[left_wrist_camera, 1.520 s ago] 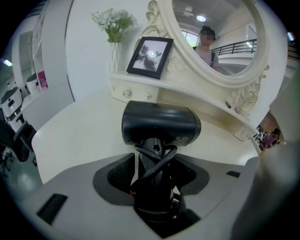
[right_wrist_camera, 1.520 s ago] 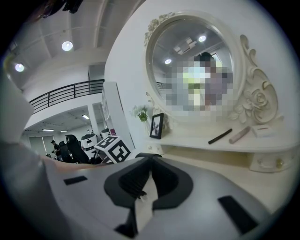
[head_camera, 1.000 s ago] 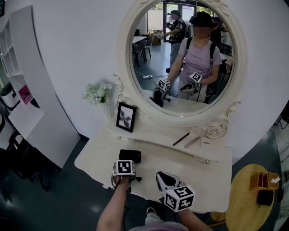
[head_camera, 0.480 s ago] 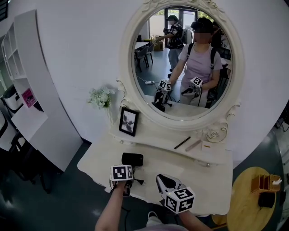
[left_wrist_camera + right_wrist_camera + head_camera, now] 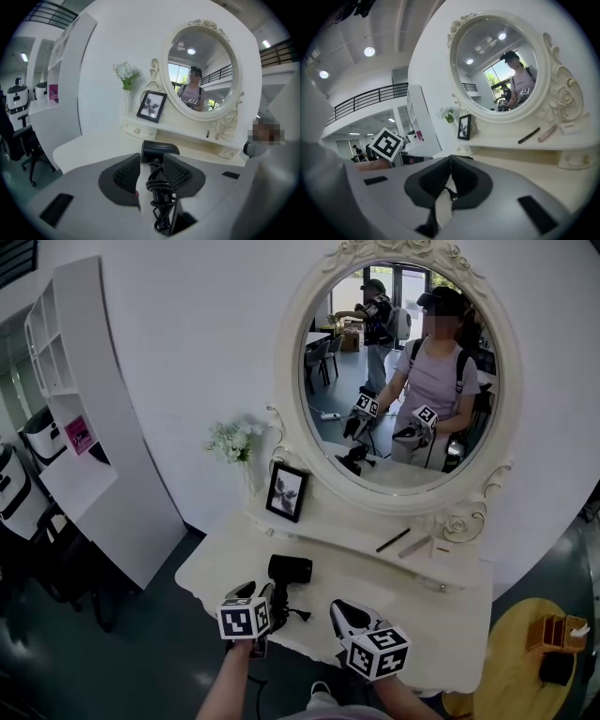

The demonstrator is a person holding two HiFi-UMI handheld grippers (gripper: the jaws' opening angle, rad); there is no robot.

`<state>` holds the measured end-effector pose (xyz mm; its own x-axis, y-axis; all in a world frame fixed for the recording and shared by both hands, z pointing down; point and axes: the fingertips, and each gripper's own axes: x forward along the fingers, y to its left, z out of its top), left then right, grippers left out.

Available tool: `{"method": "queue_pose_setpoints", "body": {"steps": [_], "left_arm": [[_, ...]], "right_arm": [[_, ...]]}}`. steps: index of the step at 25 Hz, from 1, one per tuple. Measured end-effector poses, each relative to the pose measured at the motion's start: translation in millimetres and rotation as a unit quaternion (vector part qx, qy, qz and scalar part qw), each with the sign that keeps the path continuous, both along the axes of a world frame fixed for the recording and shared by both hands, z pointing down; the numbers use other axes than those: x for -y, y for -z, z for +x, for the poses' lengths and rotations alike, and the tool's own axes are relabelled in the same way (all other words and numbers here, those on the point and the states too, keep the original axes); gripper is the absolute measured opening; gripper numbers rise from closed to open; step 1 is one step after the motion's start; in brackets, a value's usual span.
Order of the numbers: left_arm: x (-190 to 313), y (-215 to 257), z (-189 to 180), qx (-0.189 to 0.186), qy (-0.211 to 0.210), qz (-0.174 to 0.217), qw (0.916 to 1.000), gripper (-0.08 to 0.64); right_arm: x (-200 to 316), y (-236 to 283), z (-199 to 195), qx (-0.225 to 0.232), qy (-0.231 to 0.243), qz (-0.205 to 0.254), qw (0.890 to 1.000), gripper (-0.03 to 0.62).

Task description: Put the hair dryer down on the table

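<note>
The left gripper (image 5: pixel 152 161) has just let go of the hair dryer (image 5: pixel 291 568). A second ago it was tucked right up against the dryer's black body. Now, in the head view, it sits lifted and drawn back toward me, farther from the picture frame (image 5: pixel 286 493), while the dryer keeps its place in front of that frame. Its jaws have just been closing from a wide spread and stand about half open. In the left gripper view the dryer's handle (image 5: pixel 159 206) shows in the gap between them. A pale strip separates the handle from the left pad, so I judge that nothing is pinched and the tool is empty. The right gripper (image 5: pixel 450 161) hangs farther from the frame than the dryer, its jaws tip to tip with nothing in them, and it has barely shifted.

I read the task as all but done. The dryer rests on the white table (image 5: pixel 403 592) under its own weight, and all that remains is to clear the left gripper.

The dryer is small and black. Its short barrel lies crosswise on the table's lower level, just in front of the shelf where the picture frame stands. The handle points away from the frame, toward me. A black cord (image 5: pixel 157 185) is wound round the handle in tight loops. Its plug end (image 5: pixel 305 615) sticks out on the side toward the right gripper.
</note>
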<state>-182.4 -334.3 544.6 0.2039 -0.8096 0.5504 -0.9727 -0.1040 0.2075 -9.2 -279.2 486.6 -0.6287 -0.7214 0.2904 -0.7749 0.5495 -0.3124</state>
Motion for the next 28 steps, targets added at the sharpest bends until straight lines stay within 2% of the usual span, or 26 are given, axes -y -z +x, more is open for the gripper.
{"method": "queue_pose_setpoints", "body": {"steps": [3, 8, 20, 28], "left_arm": [[-13.3, 7.3, -10.6, -0.020, 0.018, 0.014, 0.9995, 0.106], [-38.0, 16.0, -28.1, -0.030, 0.041, 0.041, 0.9979, 0.063], [-90.7, 32.6, -49.3, -0.024, 0.072, 0.114, 0.9905, 0.002], [-117.9, 31.0, -64.2, -0.021, 0.104, 0.123, 0.9867, 0.000]], "right_arm": [[-1.2, 0.6, -4.3, 0.000, 0.005, 0.000, 1.000, 0.003], [-3.8, 0.5, -11.2, 0.003, 0.011, -0.002, 1.000, 0.002], [-13.5, -0.2, -30.7, 0.005, 0.033, -0.004, 0.999, -0.006], [-19.6, -2.0, -40.8, 0.005, 0.045, -0.004, 0.999, -0.006]]}}
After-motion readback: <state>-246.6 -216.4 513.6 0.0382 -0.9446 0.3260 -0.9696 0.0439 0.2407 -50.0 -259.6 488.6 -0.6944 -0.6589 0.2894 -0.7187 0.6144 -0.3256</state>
